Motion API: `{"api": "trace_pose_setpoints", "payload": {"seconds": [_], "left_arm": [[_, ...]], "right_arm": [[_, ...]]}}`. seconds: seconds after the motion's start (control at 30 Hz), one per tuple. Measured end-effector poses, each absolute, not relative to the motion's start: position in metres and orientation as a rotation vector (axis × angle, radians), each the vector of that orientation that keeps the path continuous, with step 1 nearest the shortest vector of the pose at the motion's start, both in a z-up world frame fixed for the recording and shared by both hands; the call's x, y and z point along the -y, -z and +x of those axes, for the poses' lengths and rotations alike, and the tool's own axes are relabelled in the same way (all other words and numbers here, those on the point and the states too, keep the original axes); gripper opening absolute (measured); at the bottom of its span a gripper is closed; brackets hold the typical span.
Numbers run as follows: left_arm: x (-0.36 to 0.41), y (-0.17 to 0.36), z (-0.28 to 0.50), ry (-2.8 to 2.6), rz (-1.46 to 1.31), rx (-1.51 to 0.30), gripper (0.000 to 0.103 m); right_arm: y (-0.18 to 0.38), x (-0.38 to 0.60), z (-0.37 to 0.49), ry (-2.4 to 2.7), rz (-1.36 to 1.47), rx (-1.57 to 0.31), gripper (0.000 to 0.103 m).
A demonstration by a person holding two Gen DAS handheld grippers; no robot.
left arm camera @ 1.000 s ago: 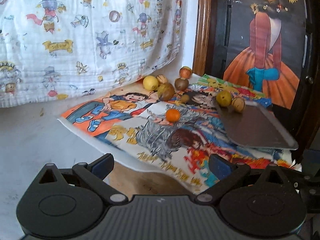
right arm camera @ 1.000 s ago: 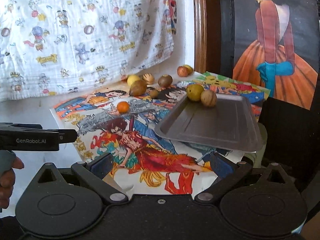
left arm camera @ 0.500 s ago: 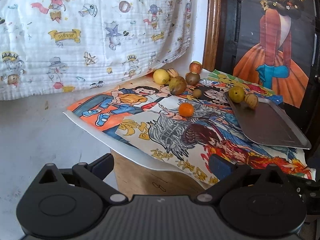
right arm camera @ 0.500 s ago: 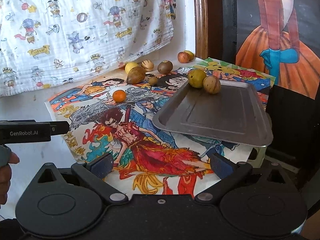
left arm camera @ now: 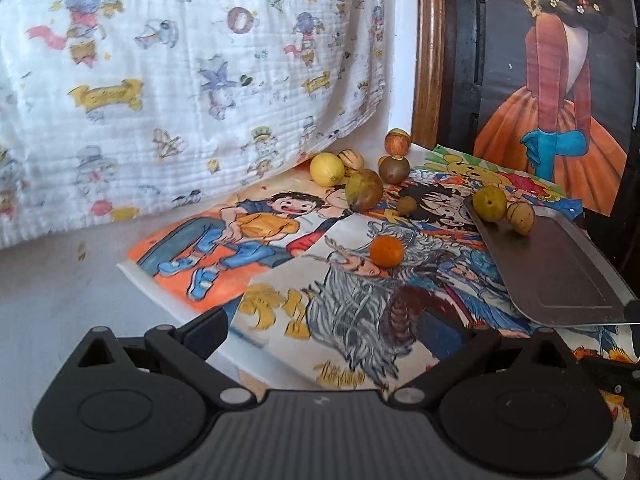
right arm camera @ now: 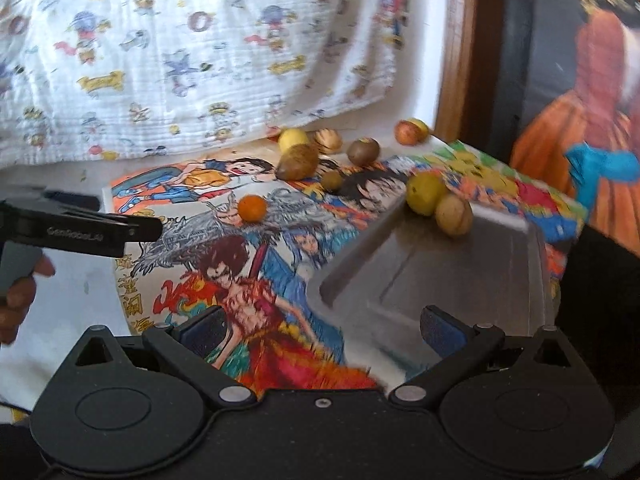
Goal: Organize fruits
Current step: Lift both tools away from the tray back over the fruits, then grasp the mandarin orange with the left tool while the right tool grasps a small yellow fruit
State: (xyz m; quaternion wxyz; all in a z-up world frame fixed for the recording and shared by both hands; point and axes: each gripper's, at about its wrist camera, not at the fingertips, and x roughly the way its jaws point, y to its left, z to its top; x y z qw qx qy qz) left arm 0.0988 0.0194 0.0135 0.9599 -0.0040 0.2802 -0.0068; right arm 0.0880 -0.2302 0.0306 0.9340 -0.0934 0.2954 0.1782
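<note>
A grey metal tray (left arm camera: 560, 264) lies on the right of a cartoon-printed table; it also shows in the right wrist view (right arm camera: 472, 276). On its far end sit a yellow-green fruit (left arm camera: 489, 203) and a tan fruit (left arm camera: 520, 218). An orange (left arm camera: 386, 252) lies alone mid-table, also seen in the right wrist view (right arm camera: 252, 208). Several more fruits cluster at the back: a yellow lemon (left arm camera: 327, 168), a brown-green fruit (left arm camera: 363, 190), a red apple (left arm camera: 398, 143). My left gripper (left arm camera: 344, 332) is open and empty, short of the orange. My right gripper (right arm camera: 324, 328) is open and empty over the tray's near edge.
A patterned white cloth (left arm camera: 180, 80) hangs behind the table. A wooden frame (left arm camera: 430, 52) and a painted dark panel (left arm camera: 560, 80) stand at the back right. The table's left edge (left arm camera: 168, 296) drops to a pale floor. The left gripper's body (right arm camera: 80, 232) juts in on the right wrist view's left.
Both grippers have moved forward toward the table; the fruits and tray look larger and nearer. Both stay open. No fruit has moved.
</note>
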Motion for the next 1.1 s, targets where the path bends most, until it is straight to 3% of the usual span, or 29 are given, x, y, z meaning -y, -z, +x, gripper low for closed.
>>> {"api": "trace_pose_setpoints", "payload": {"seconds": [0.3, 0.57, 0.8, 1.1], "left_arm": [[0.000, -0.028, 0.138, 0.134, 0.109, -0.551, 0.103], [0.020, -0.020, 0.173, 0.245, 0.180, -0.561, 0.103], [0.022, 0.000, 0.200, 0.262, 0.176, -0.596, 0.103], [0.015, 0.012, 0.226, 0.263, 0.074, -0.719, 0.097]], "right_arm": [[-0.066, 0.237, 0.141, -0.473, -0.417, -0.562, 0.102], [-0.087, 0.244, 0.224, -0.586, -0.317, -0.558, 0.102], [-0.066, 0.218, 0.302, -0.709, -0.226, -0.656, 0.102], [-0.016, 0.184, 0.360, -0.711, -0.200, -0.791, 0.086]]}}
